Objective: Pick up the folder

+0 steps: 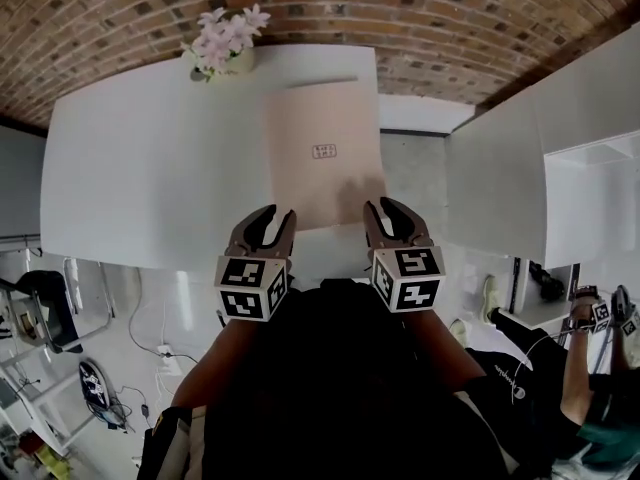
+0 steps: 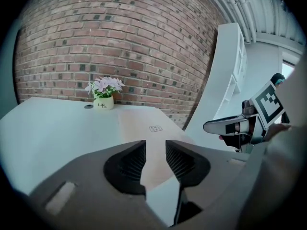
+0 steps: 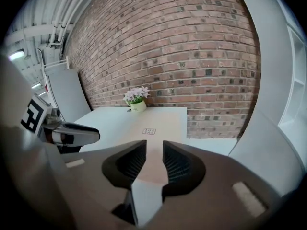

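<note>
A pale beige folder (image 1: pixel 320 153) with a small label lies flat on the right part of the white table (image 1: pixel 150 168), its near edge close to the table's front edge. My left gripper (image 1: pixel 270 213) hovers over the front edge by the folder's near left corner, open, with nothing between its pads. My right gripper (image 1: pixel 388 208) hangs by the folder's near right corner, also open and empty. In the left gripper view the folder (image 2: pixel 144 128) lies ahead past the jaws (image 2: pixel 156 152). The right gripper view shows the folder (image 3: pixel 153 133) beyond the jaws (image 3: pixel 154 152).
A small pot of pink flowers (image 1: pixel 225 43) stands at the table's far edge against the brick wall (image 1: pixel 400 18). White cabinets (image 1: pixel 560 158) stand to the right. A person (image 1: pixel 590 388) is at the lower right, and a chair and clutter (image 1: pixel 40 308) at the lower left.
</note>
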Available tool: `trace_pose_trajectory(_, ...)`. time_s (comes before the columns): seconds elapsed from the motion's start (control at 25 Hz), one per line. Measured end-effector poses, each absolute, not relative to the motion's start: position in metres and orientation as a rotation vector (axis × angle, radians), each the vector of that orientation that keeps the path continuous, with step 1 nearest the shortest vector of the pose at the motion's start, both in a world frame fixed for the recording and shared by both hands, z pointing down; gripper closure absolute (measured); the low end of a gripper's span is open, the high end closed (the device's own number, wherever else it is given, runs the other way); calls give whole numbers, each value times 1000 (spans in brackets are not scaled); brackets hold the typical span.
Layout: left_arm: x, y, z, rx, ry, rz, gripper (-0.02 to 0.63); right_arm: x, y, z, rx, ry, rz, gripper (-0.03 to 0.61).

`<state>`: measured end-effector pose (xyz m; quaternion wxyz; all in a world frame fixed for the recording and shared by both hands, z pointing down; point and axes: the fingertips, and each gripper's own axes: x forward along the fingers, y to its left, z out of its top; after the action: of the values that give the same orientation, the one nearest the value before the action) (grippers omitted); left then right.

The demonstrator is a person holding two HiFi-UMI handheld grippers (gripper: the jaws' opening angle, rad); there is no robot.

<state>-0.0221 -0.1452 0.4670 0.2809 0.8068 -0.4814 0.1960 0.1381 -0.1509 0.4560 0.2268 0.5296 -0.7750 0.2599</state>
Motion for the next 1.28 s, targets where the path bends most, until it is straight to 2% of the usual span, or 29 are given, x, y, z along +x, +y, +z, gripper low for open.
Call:
trace_pose_trajectory(0.24, -30, -158, 495, 2086, -1289, 538, 381, 147, -165, 482, 1415, -2094, 751, 397)
trace_pose_trajectory(0.4, -32, -165, 510, 2039, -1295, 536, 347, 154, -172, 501, 1386, -2070, 796, 368)
trace_pose_trajectory(0.92, -37, -180, 547, 1926, -1281, 581, 321, 154, -192, 533, 1324, -2079, 947, 284)
trace_pose_trajectory(1.28, -37, -189, 562, 1885, -1243, 572, 298, 151, -197, 546, 1271, -2097, 1023, 264)
